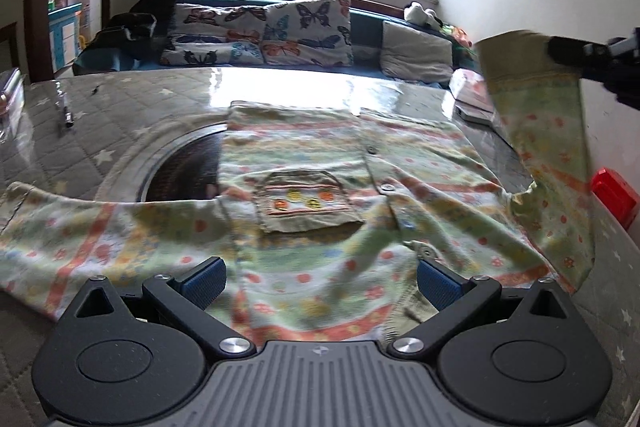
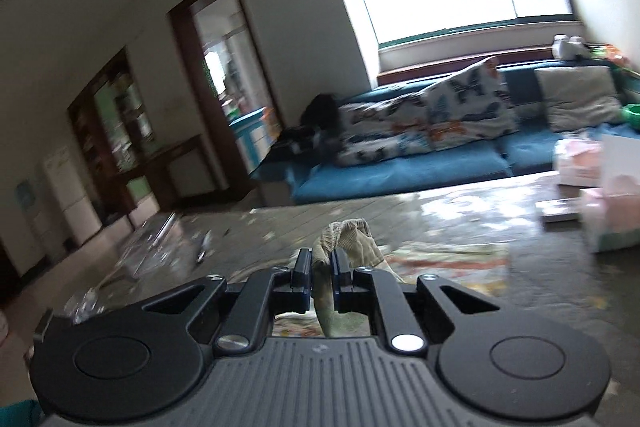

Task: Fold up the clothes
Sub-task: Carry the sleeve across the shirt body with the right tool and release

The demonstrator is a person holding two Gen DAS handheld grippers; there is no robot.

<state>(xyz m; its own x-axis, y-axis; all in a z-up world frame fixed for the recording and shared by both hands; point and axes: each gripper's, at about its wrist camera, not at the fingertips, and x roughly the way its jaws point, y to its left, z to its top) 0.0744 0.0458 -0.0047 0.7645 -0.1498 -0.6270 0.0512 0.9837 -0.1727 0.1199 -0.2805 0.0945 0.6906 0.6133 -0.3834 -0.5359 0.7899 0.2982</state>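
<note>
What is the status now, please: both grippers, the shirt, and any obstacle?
Left gripper open above shirt. Right gripper shut on sleeve, lifted off table. Pen and box lie apart from shirt.

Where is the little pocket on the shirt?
In the left wrist view, the pocket sits in the middle of the shirt spread on the table, just left of the button line and beyond the open left gripper.

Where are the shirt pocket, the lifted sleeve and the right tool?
shirt pocket point(image 1: 306, 201), left wrist view, middle of its front.
lifted sleeve point(image 1: 536, 115), left wrist view, hanging cloth.
right tool point(image 2: 322, 267), right wrist view, between fingertips.
</note>
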